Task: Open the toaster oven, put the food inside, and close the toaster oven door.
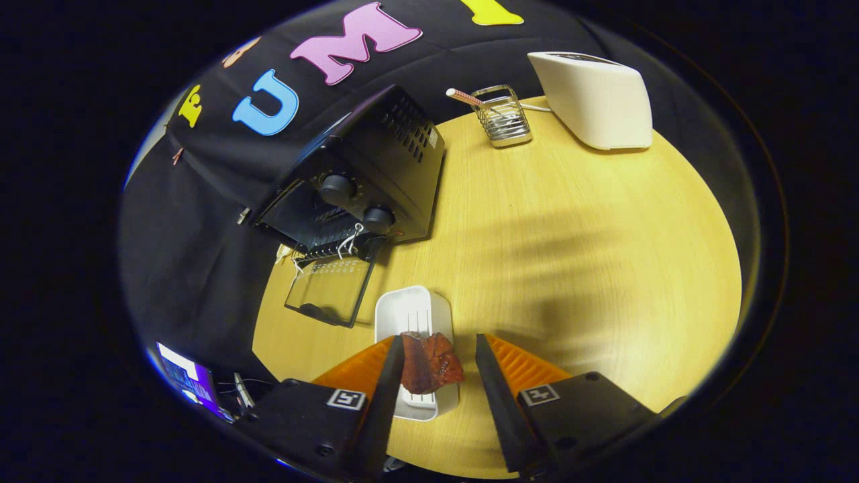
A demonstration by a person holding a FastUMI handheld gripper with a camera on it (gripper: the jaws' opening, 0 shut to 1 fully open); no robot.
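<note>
Oven (362,181) door (329,292) already down, ahead of me. My gripper (439,359) is open, fingers either side of the meat (429,362) on its white tray (413,312). Grab, load, close still left.

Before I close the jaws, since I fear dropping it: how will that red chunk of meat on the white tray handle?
The meat looks lumpy and glossy, so it is probably soft and a bit slippery. It seems small, likely light. The gripper is open, with the meat nearer one finger, so a squeeze may nudge it across the white tray.
</note>
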